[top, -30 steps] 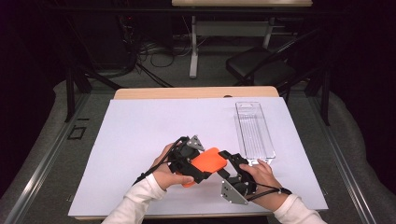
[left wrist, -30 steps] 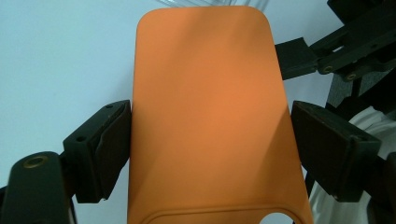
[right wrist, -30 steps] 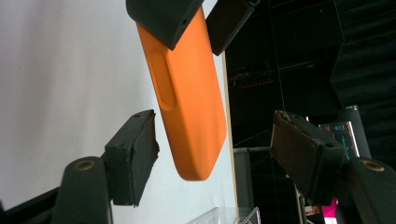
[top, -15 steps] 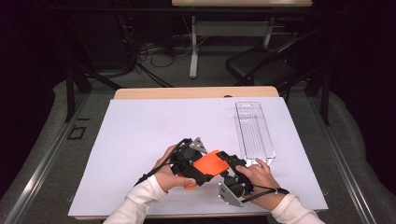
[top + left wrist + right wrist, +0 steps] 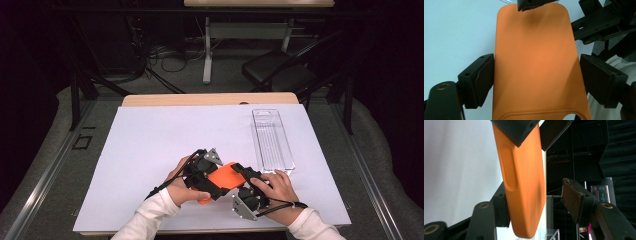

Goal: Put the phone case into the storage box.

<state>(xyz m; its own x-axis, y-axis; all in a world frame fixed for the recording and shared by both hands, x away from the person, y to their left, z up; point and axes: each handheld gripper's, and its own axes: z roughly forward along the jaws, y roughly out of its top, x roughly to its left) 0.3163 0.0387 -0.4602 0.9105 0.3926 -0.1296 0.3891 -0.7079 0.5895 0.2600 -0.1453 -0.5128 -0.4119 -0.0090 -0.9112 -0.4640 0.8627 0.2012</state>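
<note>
— Left gripper (image 5: 534, 82) first: we see its two black jaws set against the long edges of the orange phone case (image 5: 536, 65), one on each side, so it pinches the case across its width. What do we make of the right gripper (image 5: 539, 202)?

— Its jaws have just been closing, with the end of the case between them. In the right gripper view we see one jaw against the back of the case, while the other stands off the case's face with a gap, so we call that gripper spread around the case rather than clamped on it.

— Agreed. Where does the case sit?

— In the high view we find the case (image 5: 226, 176) near the front edge of the table, between the two hands and lifted off the white sheet (image 5: 165, 135), with the left gripper (image 5: 202, 172) at its left and the right gripper (image 5: 245, 177) at its right end. The left gripper view shows a cutout at the case's near end.

— And around it?

— Just beyond the right hand (image 5: 277, 187) we see a clear plastic package (image 5: 272, 140) lying flat on the sheet, its long side running away from us. We see the left hand (image 5: 182, 187) wrapped round its gripper, both sleeves white. Past the table we make out a dark chair (image 5: 280, 72) and cables on the floor.
</note>
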